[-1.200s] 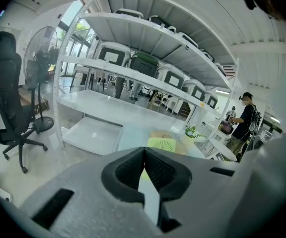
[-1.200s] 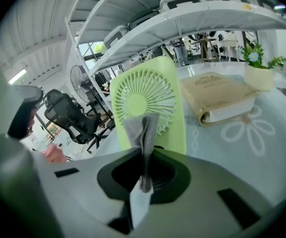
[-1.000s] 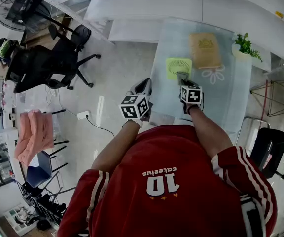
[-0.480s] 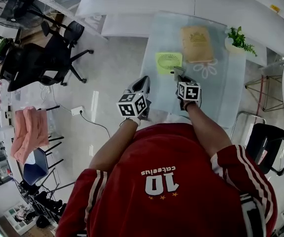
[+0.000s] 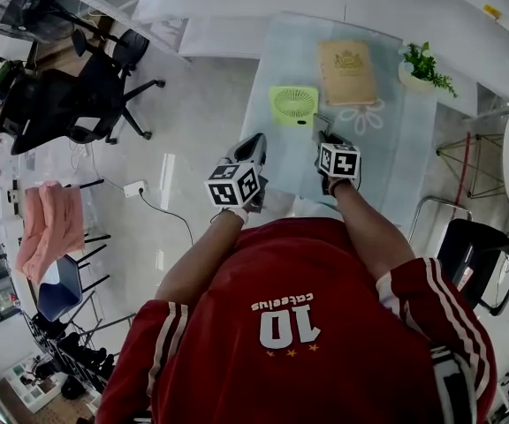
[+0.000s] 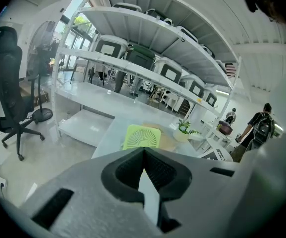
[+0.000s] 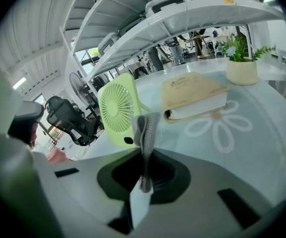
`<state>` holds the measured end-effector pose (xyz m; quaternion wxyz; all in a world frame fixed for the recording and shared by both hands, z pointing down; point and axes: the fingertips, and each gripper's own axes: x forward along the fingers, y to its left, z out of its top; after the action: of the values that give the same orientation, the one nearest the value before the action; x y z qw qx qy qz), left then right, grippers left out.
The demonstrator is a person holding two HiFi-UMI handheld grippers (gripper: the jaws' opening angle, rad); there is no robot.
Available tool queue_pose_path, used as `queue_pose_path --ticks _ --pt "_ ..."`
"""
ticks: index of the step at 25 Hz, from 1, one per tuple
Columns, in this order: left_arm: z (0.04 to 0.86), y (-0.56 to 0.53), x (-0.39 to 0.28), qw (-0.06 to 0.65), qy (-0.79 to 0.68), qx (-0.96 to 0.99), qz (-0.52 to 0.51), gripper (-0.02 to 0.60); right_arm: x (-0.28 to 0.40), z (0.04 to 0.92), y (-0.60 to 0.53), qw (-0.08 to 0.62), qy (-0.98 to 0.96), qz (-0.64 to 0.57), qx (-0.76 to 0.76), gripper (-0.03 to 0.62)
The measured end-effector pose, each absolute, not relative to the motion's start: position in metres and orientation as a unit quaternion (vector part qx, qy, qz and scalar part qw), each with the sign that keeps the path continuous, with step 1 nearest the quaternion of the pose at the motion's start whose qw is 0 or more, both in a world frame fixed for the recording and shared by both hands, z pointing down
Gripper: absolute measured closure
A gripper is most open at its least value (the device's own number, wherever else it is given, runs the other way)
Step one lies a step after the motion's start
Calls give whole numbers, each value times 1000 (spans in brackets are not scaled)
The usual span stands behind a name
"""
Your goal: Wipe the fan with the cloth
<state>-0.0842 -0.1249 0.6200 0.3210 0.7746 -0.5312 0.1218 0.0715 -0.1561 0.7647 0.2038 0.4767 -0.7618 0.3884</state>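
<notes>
Right gripper (image 7: 144,157): jaws clamped on the cloth (image 7: 147,128), a narrow grey fold sticking out ahead. Left gripper (image 6: 144,152): jaws closed on nothing, near the tabletop's (image 5: 396,166) near-left corner. Fan (image 5: 293,106) stands by the left edge, just beyond the cloth, not touched yet. Risk: the fan looks light and nothing braces it, so a hard wipe could tip it or slide it off that edge. Book (image 5: 347,71) crowds its right, plant (image 5: 422,67) is further right. Open room is on the near side.

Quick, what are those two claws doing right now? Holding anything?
Left gripper: closed, nothing in it.
Right gripper: closed on the cloth.
</notes>
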Motion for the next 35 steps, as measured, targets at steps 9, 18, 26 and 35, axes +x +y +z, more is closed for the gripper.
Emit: queue_pose_path --ticks 9,18,26,35 --pt "608 -115 -84 329 -525 779 95 575 95 758 -140 191 -746 390 505 572" --pt "563 -89 -103 320 -500 804 28 575 93 705 -107 176 -753 348 530 572" --pt "481 -53 -183 254 -498 829 -1 575 67 612 -55 178 -782 279 528 572" --pt "404 28 -237 167 -477 863 -14 575 40 542 35 175 -796 238 529 571"
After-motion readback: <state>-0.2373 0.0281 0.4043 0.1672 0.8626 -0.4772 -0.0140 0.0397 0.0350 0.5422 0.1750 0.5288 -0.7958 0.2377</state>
